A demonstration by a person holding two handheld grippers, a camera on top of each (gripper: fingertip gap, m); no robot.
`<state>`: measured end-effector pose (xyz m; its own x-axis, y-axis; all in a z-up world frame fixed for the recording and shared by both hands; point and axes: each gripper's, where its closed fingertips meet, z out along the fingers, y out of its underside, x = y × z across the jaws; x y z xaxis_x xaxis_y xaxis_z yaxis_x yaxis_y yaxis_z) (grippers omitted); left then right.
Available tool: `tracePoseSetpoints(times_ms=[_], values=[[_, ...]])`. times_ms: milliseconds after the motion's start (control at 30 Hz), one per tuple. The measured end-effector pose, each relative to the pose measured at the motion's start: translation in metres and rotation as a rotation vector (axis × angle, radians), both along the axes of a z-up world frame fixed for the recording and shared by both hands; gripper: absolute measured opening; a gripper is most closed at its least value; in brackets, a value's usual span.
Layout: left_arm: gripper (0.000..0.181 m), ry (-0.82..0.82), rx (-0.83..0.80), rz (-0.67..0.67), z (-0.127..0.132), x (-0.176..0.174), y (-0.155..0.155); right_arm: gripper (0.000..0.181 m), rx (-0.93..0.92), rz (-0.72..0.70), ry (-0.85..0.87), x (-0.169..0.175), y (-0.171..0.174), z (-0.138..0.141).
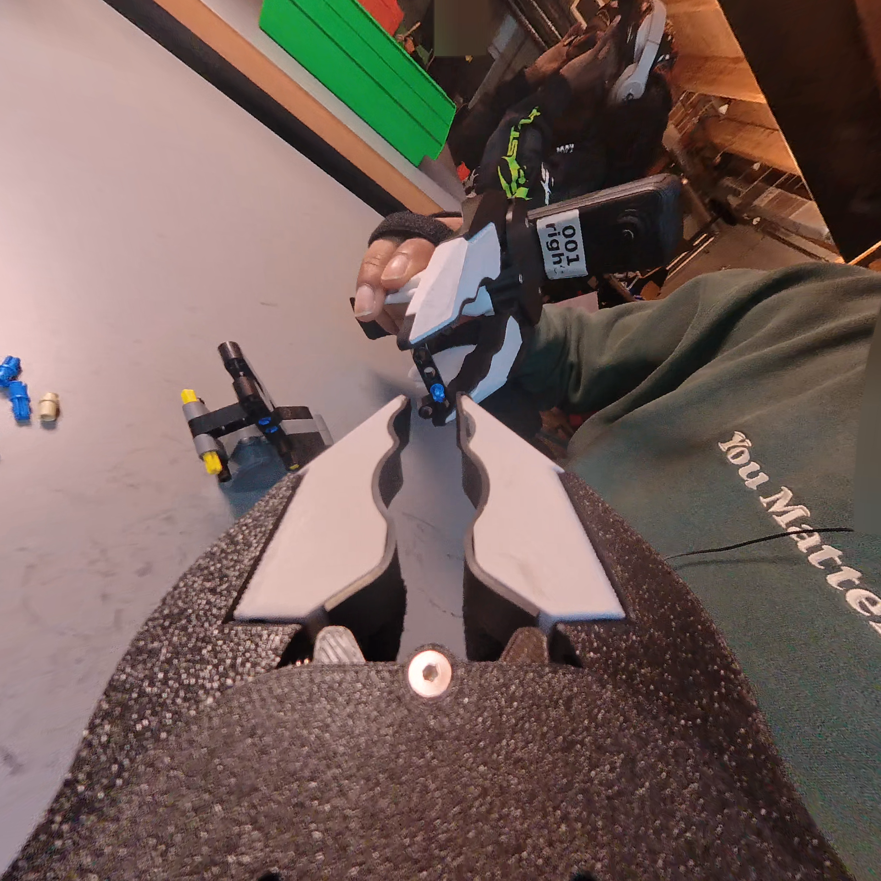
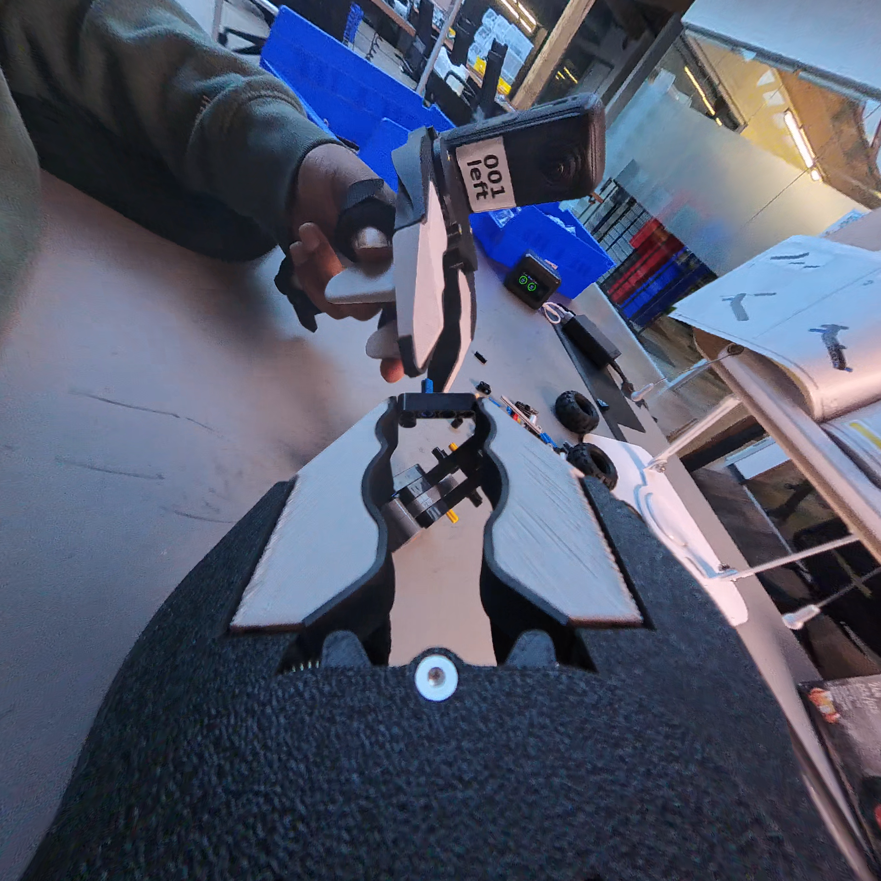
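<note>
My right gripper [image 2: 436,403] is shut on a short black holed beam [image 2: 436,404], held crosswise between its fingertips above the table. A blue pin [image 2: 427,384] stands on the beam's top. My left gripper [image 2: 426,374] comes down onto it from above. In the left wrist view my left gripper [image 1: 433,399] has a narrow gap between its tips. The blue pin [image 1: 436,393] and the beam [image 1: 425,369] sit just beyond that gap. The right gripper [image 1: 431,376] grips the beam there. A small black and grey assembly with yellow pins [image 1: 238,419] lies on the table [image 1: 119,238].
Two loose blue pins [image 1: 14,386] and a tan bush [image 1: 47,405] lie far left. Right of the assembly [image 2: 429,491] are two black tyres [image 2: 577,410], a small screen device [image 2: 531,281], a black adapter [image 2: 591,338], blue bins [image 2: 524,233] and a white tray [image 2: 667,524]. A green bin [image 1: 362,71] stands at the back. The tips of both grippers are at nearly the same place.
</note>
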<state>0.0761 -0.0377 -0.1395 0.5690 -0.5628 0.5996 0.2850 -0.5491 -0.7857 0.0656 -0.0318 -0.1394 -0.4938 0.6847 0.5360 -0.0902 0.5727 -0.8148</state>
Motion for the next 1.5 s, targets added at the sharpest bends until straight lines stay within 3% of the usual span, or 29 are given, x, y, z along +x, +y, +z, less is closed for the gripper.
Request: tracePoseSetpoints(times_ms=[100, 367, 533, 600, 700, 800, 1000, 1167, 1267, 1333, 1400, 1500], values=[[0.004, 0.049, 0.020, 0.008, 0.001, 0.000, -0.002, 0.032, 0.047, -0.015, 0.015, -0.002, -0.001, -0.002], [0.004, 0.161, 0.029, 0.024, -0.004, 0.001, -0.002, 0.031, 0.129, -0.043, 0.037, -0.003, -0.003, -0.004], [0.002, 0.157, 0.042, -0.007, 0.002, 0.001, -0.005, 0.031, 0.064, -0.022, -0.016, -0.001, -0.006, 0.002], [0.002, 0.145, 0.045, 0.027, 0.005, -0.013, -0.006, 0.031, 0.101, -0.070, -0.047, -0.001, 0.011, -0.003], [0.002, 0.128, 0.074, 0.108, 0.018, -0.047, -0.012, 0.031, 0.010, -0.084, -0.074, 0.009, 0.029, 0.001], [0.003, 0.239, 0.062, 0.206, 0.007, -0.070, -0.004, 0.031, 0.030, -0.098, -0.037, 0.005, 0.027, 0.004], [0.004, 0.663, -0.021, 0.444, -0.044, -0.135, 0.015, 0.031, -0.007, -0.129, -0.011, 0.000, 0.036, 0.004], [0.004, 0.912, -0.038, 0.496, -0.067, -0.168, 0.041, 0.031, -0.009, -0.147, 0.002, -0.007, 0.034, 0.000], [0.026, 0.881, -0.053, 0.491, -0.069, -0.163, 0.046, 0.031, -0.007, -0.153, 0.018, -0.008, 0.033, -0.001], [0.031, 0.790, -0.018, 0.480, -0.057, -0.149, 0.045, 0.031, -0.010, -0.151, 0.031, -0.009, 0.032, 0.001], [0.034, 0.570, 0.031, 0.401, -0.034, -0.116, 0.041, 0.031, -0.012, -0.141, 0.055, -0.008, 0.028, 0.004], [0.036, 0.115, 0.062, 0.152, 0.011, -0.046, 0.024, 0.031, 0.005, -0.121, 0.108, -0.008, 0.018, 0.013]])
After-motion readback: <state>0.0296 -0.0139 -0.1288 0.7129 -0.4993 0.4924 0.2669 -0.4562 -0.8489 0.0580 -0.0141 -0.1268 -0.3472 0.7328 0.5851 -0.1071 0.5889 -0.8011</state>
